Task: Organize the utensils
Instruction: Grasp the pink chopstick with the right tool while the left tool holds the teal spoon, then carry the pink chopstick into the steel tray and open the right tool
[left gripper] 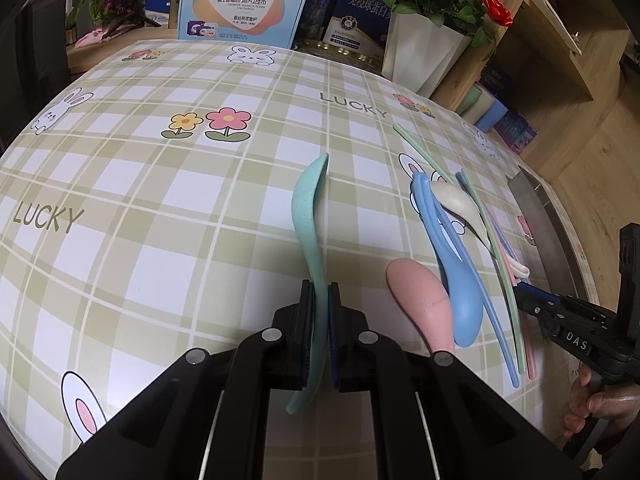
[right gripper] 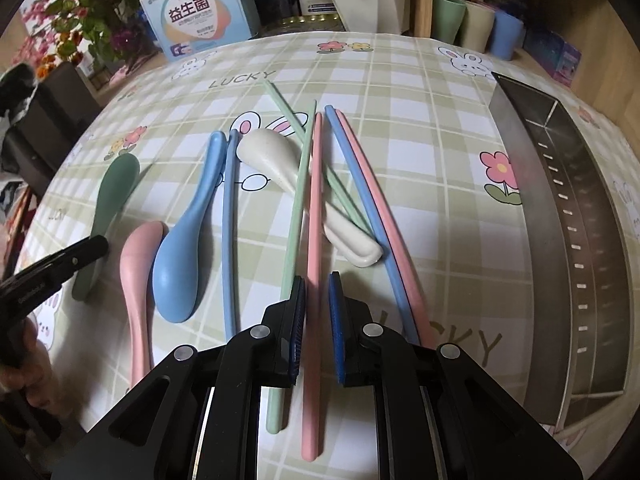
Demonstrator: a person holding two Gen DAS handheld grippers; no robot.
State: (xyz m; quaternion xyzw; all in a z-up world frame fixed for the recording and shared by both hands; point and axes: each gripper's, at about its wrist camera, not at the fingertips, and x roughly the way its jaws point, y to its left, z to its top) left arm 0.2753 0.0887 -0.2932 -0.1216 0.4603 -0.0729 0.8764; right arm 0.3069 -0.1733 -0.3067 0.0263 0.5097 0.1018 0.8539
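Left wrist view: the left gripper (left gripper: pixel 320 292) is clenched on the handle of the mint green spoon (left gripper: pixel 310 208), dead centre of the frame. Its bowl end points up the picture, away from the camera.
Why that grip: my guess is it grabbed mid-handle so the spoon stays balanced and doesn't swing when lifted out of the pile.
Right wrist view: the right gripper (right gripper: pixel 317 292) sits low centre with a pink chopstick (right gripper: pixel 314 216) running between its jaws. The jaws are nearly shut around it. There looks to be a sliver of gap on the right pad, so I'd call it a pinch but not swear to it.
The pile: mid-frame on the worktop (right gripper: pixel 420 152) lie a blue spoon (right gripper: pixel 182 248), a pink spoon (right gripper: pixel 138 272), a cream spoon (right gripper: pixel 280 164), a blue chopstick (right gripper: pixel 229 232), a green chopstick (right gripper: pixel 294 216), and a blue-and-pink pair (right gripper: pixel 372 200) lying side by side.
Tangle: the chopsticks cross over the cream spoon, so it's pinned until they go.
Destination, probably: the steel holder (right gripper: pixel 560 208) along the right edge of the frame, on its side with its slotted wall showing. Nothing visible inside yet.
Progress: early, I'd say, since most utensils are loose on the cloth.
Watch out: pulling the pink chopstick could drag the green one touching it.
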